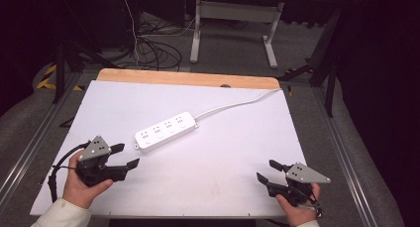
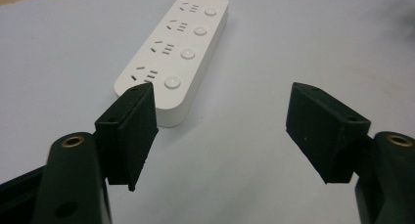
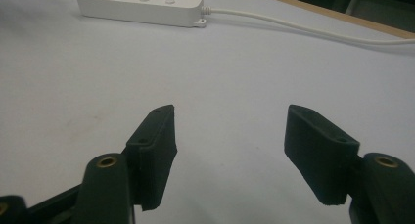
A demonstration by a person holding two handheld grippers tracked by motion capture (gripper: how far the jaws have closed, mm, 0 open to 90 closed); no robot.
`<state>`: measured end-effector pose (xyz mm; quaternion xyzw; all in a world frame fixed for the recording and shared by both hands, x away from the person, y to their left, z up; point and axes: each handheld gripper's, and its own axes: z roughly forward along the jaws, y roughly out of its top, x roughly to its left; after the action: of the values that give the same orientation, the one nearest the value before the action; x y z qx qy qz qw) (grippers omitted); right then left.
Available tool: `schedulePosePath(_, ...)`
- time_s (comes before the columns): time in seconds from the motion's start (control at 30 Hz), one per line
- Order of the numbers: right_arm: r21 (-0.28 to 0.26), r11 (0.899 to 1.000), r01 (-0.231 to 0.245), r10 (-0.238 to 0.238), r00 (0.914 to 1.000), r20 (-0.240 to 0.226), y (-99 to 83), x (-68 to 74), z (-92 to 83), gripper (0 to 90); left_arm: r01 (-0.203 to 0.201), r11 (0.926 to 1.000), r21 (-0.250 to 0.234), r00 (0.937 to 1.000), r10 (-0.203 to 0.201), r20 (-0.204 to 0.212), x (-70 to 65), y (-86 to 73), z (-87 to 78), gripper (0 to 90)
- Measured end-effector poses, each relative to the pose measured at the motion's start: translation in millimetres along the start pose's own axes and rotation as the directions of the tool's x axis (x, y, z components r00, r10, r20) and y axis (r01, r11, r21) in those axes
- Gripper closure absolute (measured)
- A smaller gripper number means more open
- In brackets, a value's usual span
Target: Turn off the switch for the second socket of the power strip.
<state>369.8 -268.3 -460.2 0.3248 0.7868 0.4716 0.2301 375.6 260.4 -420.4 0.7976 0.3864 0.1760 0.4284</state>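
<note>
Table: white top with a wood strip at its far edge.
Strip: white power strip mid-table, cord trailing to the far right.
Left tongs: released, near its end.
Right tongs: released, well apart.
Room: grey floor, cables, a desk frame.

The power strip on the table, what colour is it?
The power strip is white, with round white buttons beside its sockets; the left gripper view shows it best.

High view looks down from above; both gripper views sit low, sharing the power strip
</note>
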Motion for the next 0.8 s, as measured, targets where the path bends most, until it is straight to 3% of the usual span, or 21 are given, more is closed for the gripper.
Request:
schedulePosePath(0.1,0.002,1.000,-0.001,0.001,1.0000,0.000,-0.1,0.4,-0.4,36.9,0.020,0.9998,-0.002,0.9998,-0.020,0.005,1.2,4.9,2.2,27.1)
schedulePosePath(0.13,0.001,1.000,-0.002,0.002,1.0000,0.001,-0.2,0.2,-0.5,36.9,-0.003,1.0000,0.002,1.0000,0.003,-0.006,2.1,6.6,2.3,27.2)
schedulePosePath(0.33,0.002,1.000,-0.002,0.002,1.0000,0.000,-0.2,0.1,0.0,36.9,-0.049,0.9988,0.007,0.9985,0.049,-0.027,-0.4,16.4,3.6,27.6)
schedulePosePath(0.8,0.004,1.000,-0.007,0.007,1.0000,0.001,-0.5,0.3,-0.1,36.9,-0.069,0.9976,0.004,0.9975,0.069,-0.017,-3.1,35.9,4.8,29.9)
